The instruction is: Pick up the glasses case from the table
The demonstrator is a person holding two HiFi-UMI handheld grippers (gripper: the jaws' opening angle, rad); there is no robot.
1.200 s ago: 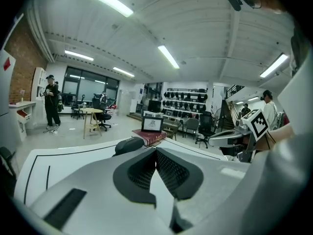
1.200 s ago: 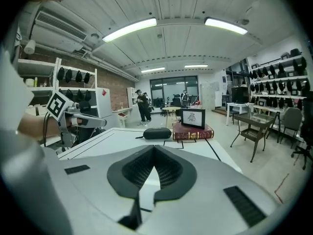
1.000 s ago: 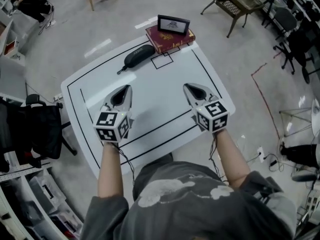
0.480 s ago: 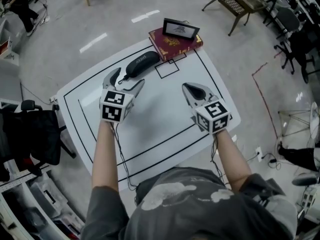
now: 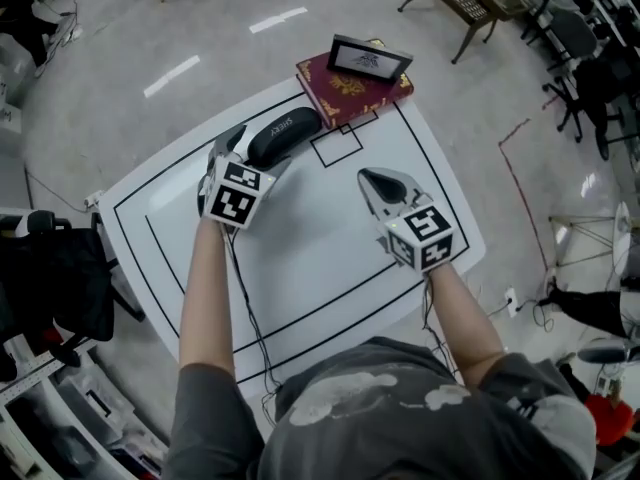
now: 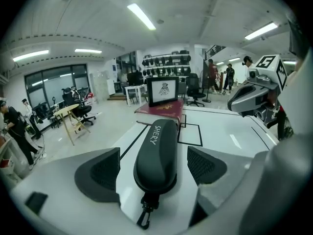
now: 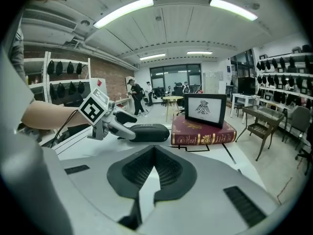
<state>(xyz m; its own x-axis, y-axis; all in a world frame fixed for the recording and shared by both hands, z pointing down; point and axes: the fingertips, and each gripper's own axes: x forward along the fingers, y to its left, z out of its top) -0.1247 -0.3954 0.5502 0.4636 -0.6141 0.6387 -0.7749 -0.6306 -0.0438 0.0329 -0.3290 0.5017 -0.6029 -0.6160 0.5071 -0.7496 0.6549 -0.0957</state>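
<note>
Head view, looking steeply down: a person stands at a white tabletop (image 5: 320,243) w/ black outline markings, a gripper in each hand.

Change since a sec ago: the left gripper (image 6: 152,169) was back near the front edge, jaws together and well apart from the glasses case (image 6: 156,148). It has since gone forward and down to the case, and its jaws are opening, now wide. In the left gripper view the black zip case lies lengthwise between the two pads, near end and zip pull toward the camera. There is bare tabletop on both sides, so the pads aren't touching it yet.

The right gripper (image 7: 154,173) has edged forward only a little. Its jaws are closed w/ nothing between them, and it hangs over the mid-right of the tabletop, well apart from the case.

Meaning for the task: the approach looks about done. The case sits flat on the far-left part of the tabletop, not lifted. Closing on it and raising it are probably what's left.

Behind the case, at the far edge, is a dark red book (image 5: 352,88) w/ a small framed picture (image 5: 368,58) standing on it.

Room: a workshop or lab w/ a pale grey floor (image 5: 150,58), a red line marked on it at right, office chairs, a wooden table, and strip lights overhead.
</note>
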